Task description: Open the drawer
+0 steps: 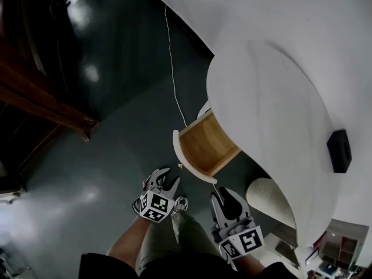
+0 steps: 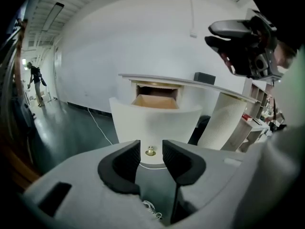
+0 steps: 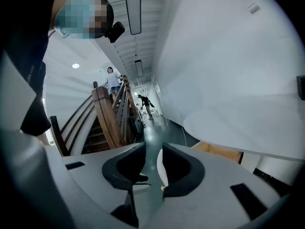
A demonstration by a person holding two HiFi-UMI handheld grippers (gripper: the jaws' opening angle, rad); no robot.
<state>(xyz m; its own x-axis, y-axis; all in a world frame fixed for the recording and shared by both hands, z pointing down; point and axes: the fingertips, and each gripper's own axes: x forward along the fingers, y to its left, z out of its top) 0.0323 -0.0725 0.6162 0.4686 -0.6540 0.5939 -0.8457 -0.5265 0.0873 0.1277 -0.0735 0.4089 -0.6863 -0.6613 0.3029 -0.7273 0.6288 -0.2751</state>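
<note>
The drawer (image 1: 206, 144) of the white curved desk (image 1: 261, 97) stands pulled out, its wooden inside showing. Its white curved front (image 2: 157, 120) carries a small brass knob (image 2: 150, 151). My left gripper (image 1: 167, 178) hangs just in front of that knob. In the left gripper view the left gripper (image 2: 151, 146) is open, and the knob shows in the gap, beyond the pads and untouched. My right gripper (image 1: 224, 195) is to the right of it, close to the drawer's corner. In the right gripper view the right gripper (image 3: 153, 151) is open and holds nothing.
A white cable (image 1: 173, 68) runs across the dark floor to the desk. A dark wooden staircase (image 1: 40, 92) stands at the left. A black box (image 1: 339, 150) lies on the desk top, with a ribbed white leg (image 1: 273, 199) below. People stand far down the corridor (image 3: 143, 101).
</note>
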